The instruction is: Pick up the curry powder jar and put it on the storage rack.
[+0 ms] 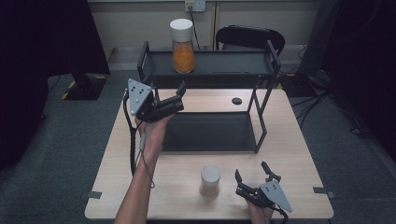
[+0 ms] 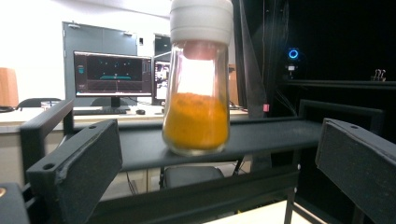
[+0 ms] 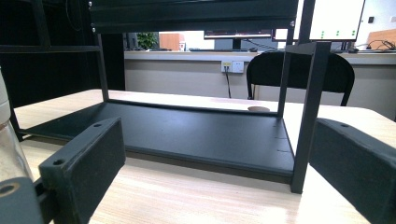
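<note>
Half done, by the look: glass jar of orange powder with white lid (image 1: 182, 45) standing on black metal rack's top shelf (image 1: 224, 63) beyond wide-open, empty left gripper (image 1: 173, 99); second white-lidded jar (image 1: 210, 181) waiting on wooden table (image 1: 289, 154) beside open right gripper (image 1: 252, 176).

Both grippers are black, each topped by a grey three-cornered plate dotted with dark screw holes; left gripper (image 1: 179, 95), right gripper (image 1: 252, 171); blocky matte jaws carry one hole; black cable trails down a bare, sleeveless forearm

A wooden table (image 1: 187, 186) is carrying a black two-tier shelf rack (image 1: 261, 116) and a white-lidded jar (image 1: 210, 180); an orange-filled jar (image 1: 182, 46) is standing on the rack's upper shelf
</note>
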Demonstrator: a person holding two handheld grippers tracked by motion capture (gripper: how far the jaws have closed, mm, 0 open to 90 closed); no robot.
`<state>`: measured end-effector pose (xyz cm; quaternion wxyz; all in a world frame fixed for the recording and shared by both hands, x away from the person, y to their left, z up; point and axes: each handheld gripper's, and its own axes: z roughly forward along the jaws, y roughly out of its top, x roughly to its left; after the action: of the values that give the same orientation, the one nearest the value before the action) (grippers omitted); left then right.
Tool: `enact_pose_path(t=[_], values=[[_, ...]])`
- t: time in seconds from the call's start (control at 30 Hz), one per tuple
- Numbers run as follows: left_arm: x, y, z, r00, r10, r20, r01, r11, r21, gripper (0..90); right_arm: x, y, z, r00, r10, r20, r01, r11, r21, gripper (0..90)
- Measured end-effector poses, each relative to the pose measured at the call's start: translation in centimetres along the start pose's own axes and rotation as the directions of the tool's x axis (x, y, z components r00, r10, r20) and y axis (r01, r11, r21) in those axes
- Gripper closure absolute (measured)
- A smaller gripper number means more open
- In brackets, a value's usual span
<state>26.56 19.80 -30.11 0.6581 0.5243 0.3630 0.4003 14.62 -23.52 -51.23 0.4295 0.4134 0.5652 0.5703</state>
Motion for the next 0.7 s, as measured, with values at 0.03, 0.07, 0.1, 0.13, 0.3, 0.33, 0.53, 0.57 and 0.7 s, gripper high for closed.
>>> enact_pose_path(t=[0.03, 0.07, 0.1, 0.13, 0.3, 0.33, 0.53, 0.57, 0.7], values=[[0.1, -0.2, -0.4, 1.0000, 0.000, -0.003, 0.000, 1.0000, -0.004, 0.0, 0.0, 0.0, 0.0, 1.0000, 0.000, 0.000, 0.000, 1.000, 0.000, 2.8], [0.0, -0.5, -0.7, 1.0000, -0.001, -0.008, 0.001, 1.0000, -0.009, 0.0, 0.0, 0.0, 0.0, 1.0000, 0.000, 0.000, 0.000, 1.000, 0.000, 2.8], [0.1, -0.6, -1.0, 1.0000, -0.001, -0.009, 0.001, 1.0000, -0.009, 0.0, 0.0, 0.0, 0.0, 1.0000, 0.000, 0.001, 0.000, 1.000, 0.000, 2.8], [0.1, -0.8, -1.3, 0.9999, -0.003, -0.011, 0.003, 0.9999, -0.010, 0.0, 0.0, 0.0, 0.0, 1.0000, 0.000, 0.001, 0.000, 1.000, 0.000, 2.8], [-0.2, -2.1, -2.8, 0.9995, 0.018, -0.027, -0.018, 0.9998, -0.012, 0.0, 0.0, 0.0, 0.0, 1.0000, 0.000, 0.002, 0.000, 1.000, 0.000, 2.8], [-0.2, -2.3, -3.1, 0.9993, 0.019, -0.030, -0.020, 0.9997, -0.011, 0.0, 0.0, 0.0, 0.0, 1.0000, 0.000, 0.002, 0.000, 1.000, 0.000, 2.8], [-0.4, -3.5, -4.4, 0.9996, 0.021, -0.020, -0.022, 0.9996, -0.017, 0.0, 0.0, 0.0, 0.0, 1.0000, 0.000, 0.002, 0.000, 1.000, 0.000, 2.8], [-0.4, -3.6, -4.6, 0.9994, 0.027, -0.020, -0.027, 0.9995, -0.015, 0.0, 0.0, 0.0, 0.0, 1.0000, 0.000, 0.002, 0.000, 1.000, 0.000, 2.8], [-0.7, -4.1, -5.2, 0.9993, 0.030, -0.024, -0.030, 0.9995, -0.011, 0.0, 0.0, 0.0, 0.0, 1.0000, 0.000, 0.002, 0.000, 1.000, 0.000, 2.8]])
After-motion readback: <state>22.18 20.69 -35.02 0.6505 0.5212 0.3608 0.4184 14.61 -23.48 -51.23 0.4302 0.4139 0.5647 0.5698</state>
